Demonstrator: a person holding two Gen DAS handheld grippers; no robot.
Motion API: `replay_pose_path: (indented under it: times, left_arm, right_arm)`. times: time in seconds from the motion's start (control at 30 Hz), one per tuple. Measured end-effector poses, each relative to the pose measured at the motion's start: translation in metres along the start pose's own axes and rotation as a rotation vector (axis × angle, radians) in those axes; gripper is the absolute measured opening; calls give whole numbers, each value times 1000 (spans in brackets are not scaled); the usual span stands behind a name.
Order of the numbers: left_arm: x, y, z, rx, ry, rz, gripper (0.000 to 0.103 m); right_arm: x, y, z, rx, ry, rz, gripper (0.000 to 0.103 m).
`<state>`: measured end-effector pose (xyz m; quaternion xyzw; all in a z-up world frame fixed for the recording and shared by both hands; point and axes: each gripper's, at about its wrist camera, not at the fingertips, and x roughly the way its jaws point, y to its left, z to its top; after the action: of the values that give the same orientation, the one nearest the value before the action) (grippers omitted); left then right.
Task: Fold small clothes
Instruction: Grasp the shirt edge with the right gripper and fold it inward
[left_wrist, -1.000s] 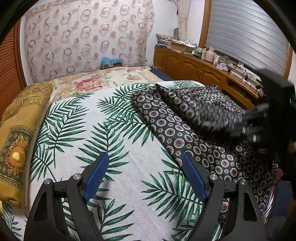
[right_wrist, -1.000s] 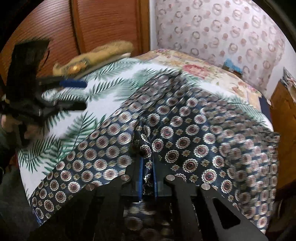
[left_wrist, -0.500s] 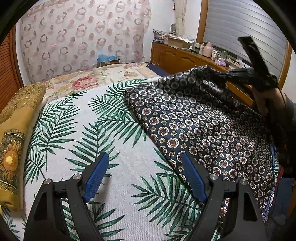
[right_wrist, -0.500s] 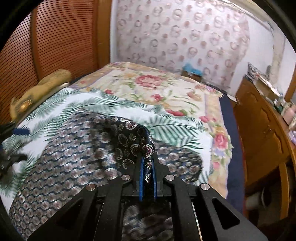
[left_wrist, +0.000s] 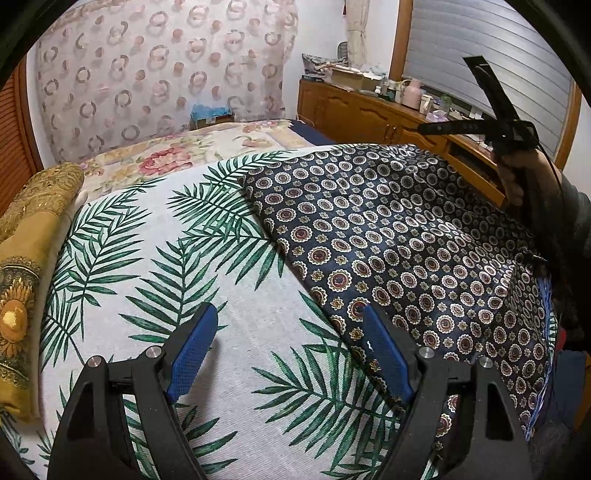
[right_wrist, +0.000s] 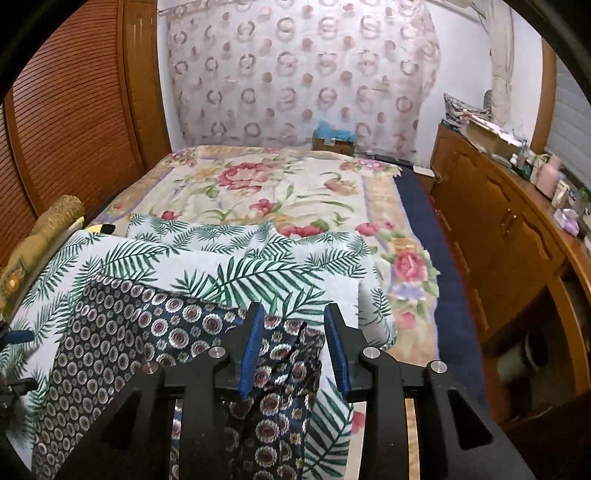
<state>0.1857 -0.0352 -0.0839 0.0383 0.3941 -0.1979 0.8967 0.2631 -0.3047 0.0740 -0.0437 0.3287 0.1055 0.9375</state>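
Left wrist view: left gripper (left_wrist: 286, 347) hovering low over the palm-leaf sheet (left_wrist: 155, 266), jaws spread wide, nothing between them. Navy patterned garment (left_wrist: 388, 236) spread flat on the bed, off to the right of these jaws, near edge running diagonally from upper left down past the right pad. Right gripper (left_wrist: 476, 127) raised beyond the garment's far right corner, in a hand (left_wrist: 517, 173).

Right wrist view: right gripper (right_wrist: 293, 350) with jaws opening, a bunched corner of the navy patterned garment (right_wrist: 122, 332) hanging loose between the pads, seemingly no longer pinched. Rest of the cloth stretching away to the lower left. Judged nearer the diagonal edge: the left hand.
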Motion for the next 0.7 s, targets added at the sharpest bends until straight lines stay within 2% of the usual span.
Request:
replay_pose_path:
  times: [0.33, 0.37, 0.43, 0.47, 0.57, 0.7]
  left_arm:
    - [5, -11, 2, 28, 28, -17, 82]
    - [5, -12, 2, 30, 30, -19, 82]
    - [6, -15, 2, 32, 35, -22, 82]
    - [6, -16, 2, 33, 37, -23, 82]
    - [4, -20, 1, 38, 40, -21, 82]
    - [0, -23, -1, 35, 40, -23, 82]
  right_arm:
    - [19, 16, -32, -48, 85, 84, 35]
    - [21, 18, -35, -56, 90, 94, 30]
    - [22, 22, -35, -79, 84, 109, 8]
    - [22, 23, -35, -92, 75, 112, 6]
    - [13, 17, -32, -116, 26, 41, 2]
    - [11, 2, -28, -70, 3, -34, 2]
